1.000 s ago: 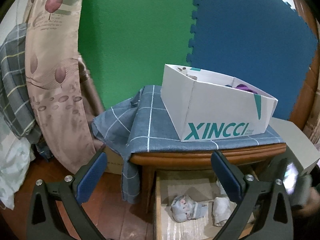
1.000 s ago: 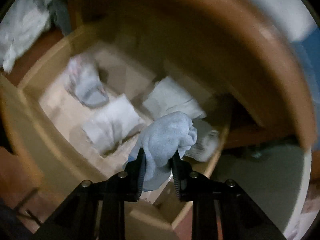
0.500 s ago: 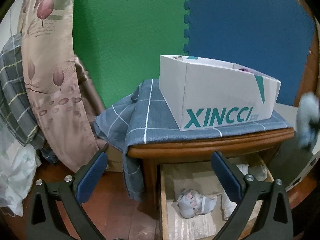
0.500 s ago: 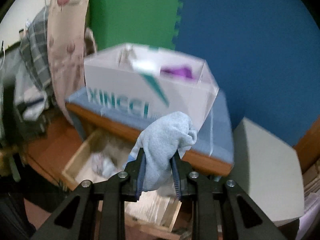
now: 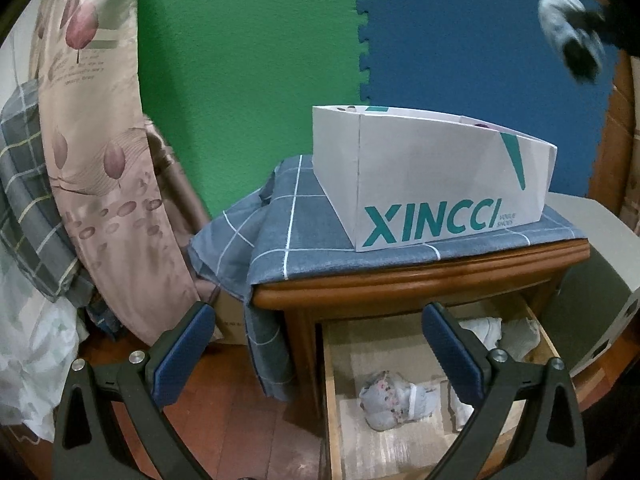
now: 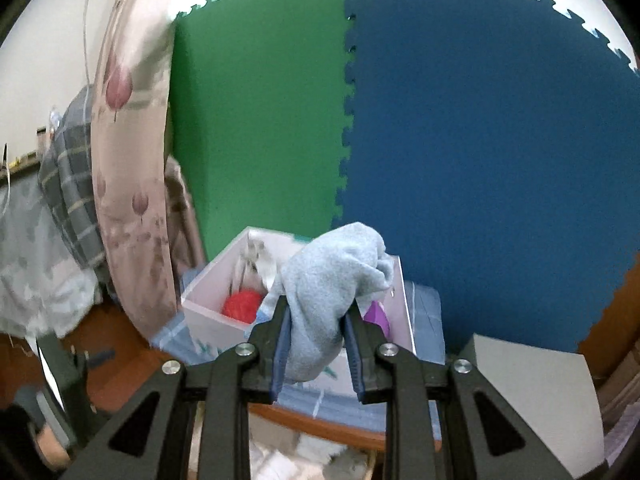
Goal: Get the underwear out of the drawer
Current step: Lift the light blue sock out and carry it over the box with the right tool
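Where the pale blue underwear (image 6: pixel 332 300) bunches, it is pinched between the two pads of the right claw (image 6: pixel 316 354), its bulk spilling above the fingertips, high over the white shoebox (image 6: pixel 216 312) on the cloth-covered bench (image 5: pixel 480 276). Below, the drawer (image 5: pixel 332 380) stands open, and the left claw (image 5: pixel 316 350) hangs before it, spread wide and empty.

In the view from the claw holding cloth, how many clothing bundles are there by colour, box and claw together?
Light blue underwear, clamped in the right gripper: 1
Red bundle in the white box: 1
Purple bundle in the box: 1
Pale patterned bundle in the box, blurred: 1
Total: 4
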A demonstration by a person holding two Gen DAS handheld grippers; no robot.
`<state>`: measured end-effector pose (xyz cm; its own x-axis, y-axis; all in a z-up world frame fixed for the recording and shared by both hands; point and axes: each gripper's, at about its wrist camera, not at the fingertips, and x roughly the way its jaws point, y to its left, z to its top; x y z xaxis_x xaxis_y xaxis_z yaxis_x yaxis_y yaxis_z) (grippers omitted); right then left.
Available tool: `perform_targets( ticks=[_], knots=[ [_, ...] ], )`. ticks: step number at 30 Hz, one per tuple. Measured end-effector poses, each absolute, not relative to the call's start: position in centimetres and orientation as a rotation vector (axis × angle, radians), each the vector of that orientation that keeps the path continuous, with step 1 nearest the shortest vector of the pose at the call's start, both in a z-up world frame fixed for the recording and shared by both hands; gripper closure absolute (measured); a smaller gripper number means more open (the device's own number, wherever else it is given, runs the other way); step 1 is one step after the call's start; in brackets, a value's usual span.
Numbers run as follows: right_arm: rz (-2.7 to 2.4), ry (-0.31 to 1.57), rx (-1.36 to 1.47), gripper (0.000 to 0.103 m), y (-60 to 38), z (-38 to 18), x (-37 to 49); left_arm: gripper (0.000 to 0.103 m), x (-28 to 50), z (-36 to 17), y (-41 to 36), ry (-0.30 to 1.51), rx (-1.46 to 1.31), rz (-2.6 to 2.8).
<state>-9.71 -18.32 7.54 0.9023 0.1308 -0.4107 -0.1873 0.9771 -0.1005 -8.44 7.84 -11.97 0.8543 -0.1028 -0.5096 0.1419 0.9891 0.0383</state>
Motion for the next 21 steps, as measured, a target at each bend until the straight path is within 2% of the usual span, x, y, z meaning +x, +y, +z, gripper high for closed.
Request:
perform_targets(
  ticks=[8,21],
  knots=[
    [0.210,0.399,-0.088,0.078,-16.2,10.8,-4.7,0.001,-8.2,-12.1,7.8,0.544,0.059,-0.132],
    [0.147,0.449,-0.116,0.077,-12.4,9.3,1.6,0.001,-7.6,-12.3,8.3,0.569,-0.001,-0.128]
  ],
)
